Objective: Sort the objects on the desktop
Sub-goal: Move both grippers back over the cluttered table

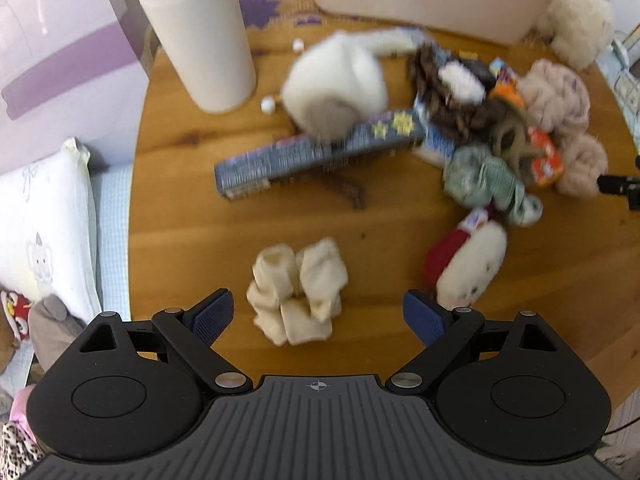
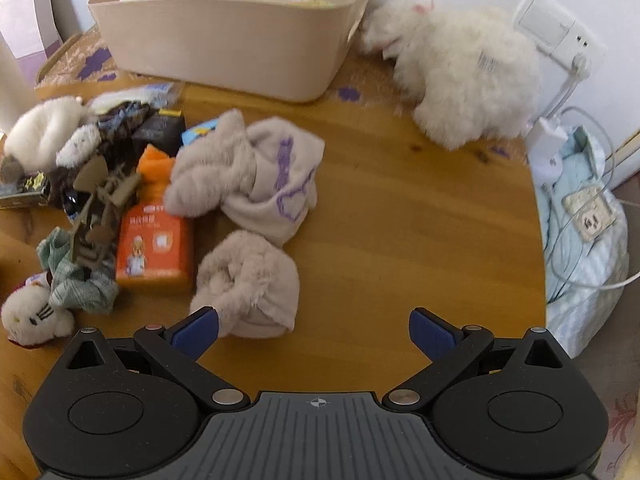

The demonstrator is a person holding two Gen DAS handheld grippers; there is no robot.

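Note:
My left gripper [image 1: 318, 314] is open and empty, just above a pair of rolled cream socks [image 1: 298, 294] on the round wooden table [image 1: 180, 220]. Beyond lie a long blue box [image 1: 316, 150], a white plush roll [image 1: 336, 84] and a small white plush toy [image 1: 472, 268]. My right gripper [image 2: 314, 330] is open and empty, with a rolled beige fluffy sock [image 2: 248, 284] by its left finger. A second beige sock [image 2: 256, 176], an orange box [image 2: 154, 248], a brown hair claw [image 2: 100, 200] and a green scrunchie [image 2: 76, 280] lie to the left.
A beige storage bin [image 2: 224, 28] stands at the table's back, with a large white plush animal [image 2: 460, 76] to its right. A tall white bottle [image 1: 196, 32] stands at the back left. A bed with a pillow [image 1: 44, 232] lies left of the table; cables and a power strip [image 2: 588, 216] lie right.

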